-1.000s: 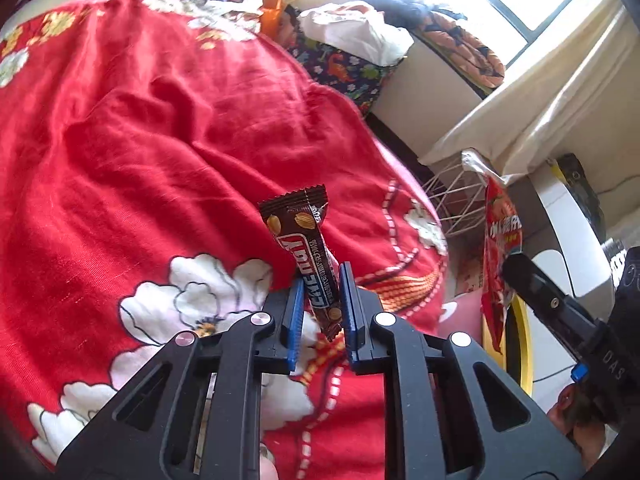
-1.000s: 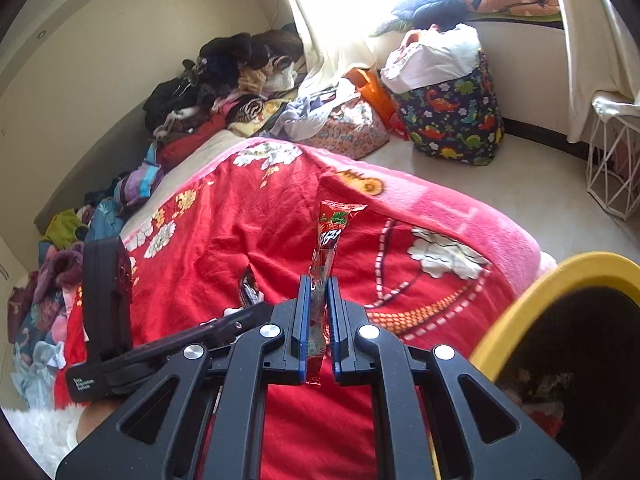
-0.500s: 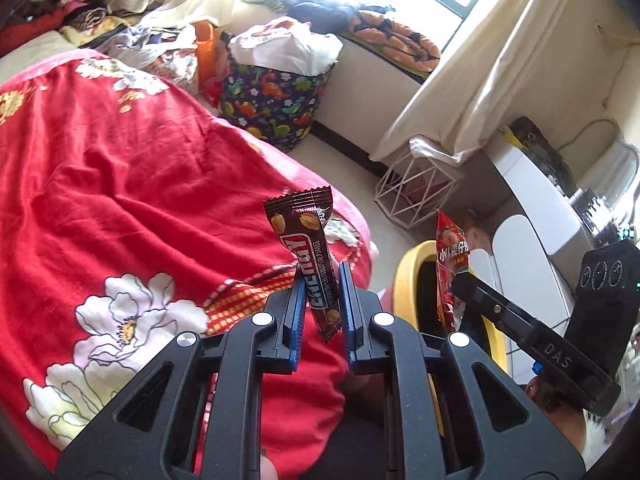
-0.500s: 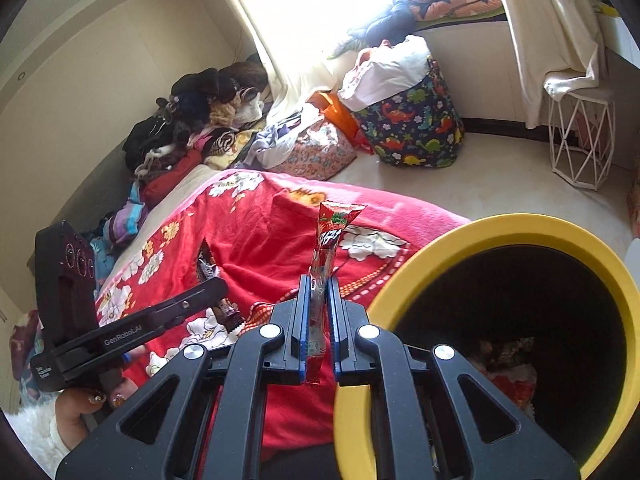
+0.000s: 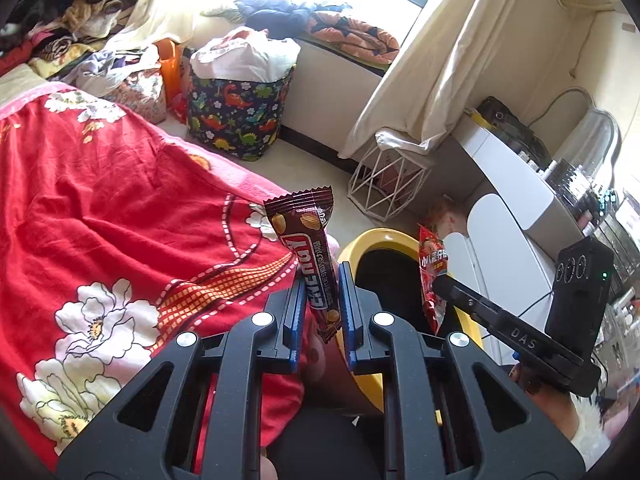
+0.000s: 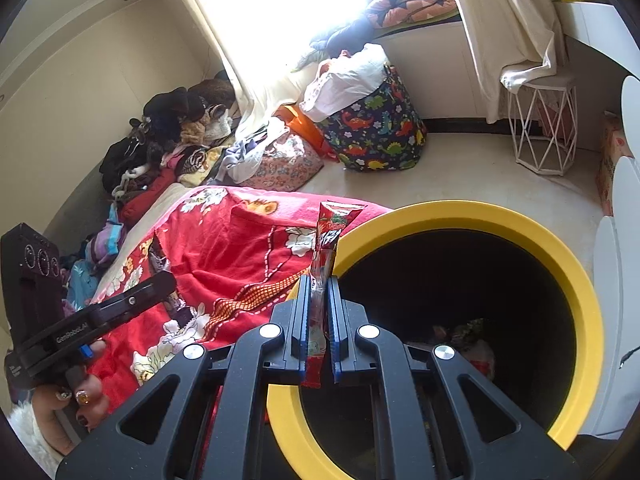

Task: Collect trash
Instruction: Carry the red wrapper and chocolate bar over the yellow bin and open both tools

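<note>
Both grippers pinch trash, left gripper (image 5: 319, 300) fingers on the brown candy wrapper (image 5: 311, 256), right gripper (image 6: 318, 312) fingers on the red wrapper (image 6: 326, 248); advise centring each over the yellow-rimmed bin (image 6: 576, 280), just ahead-right of the fingers, before spreading.

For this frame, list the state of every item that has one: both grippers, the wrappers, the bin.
left gripper: shut on the brown wrapper
right gripper: shut on the red wrapper
brown wrapper: held upright, beside the bin rim
red wrapper: held upright at the bin rim
yellow bin: open, some trash at the bottom
</note>
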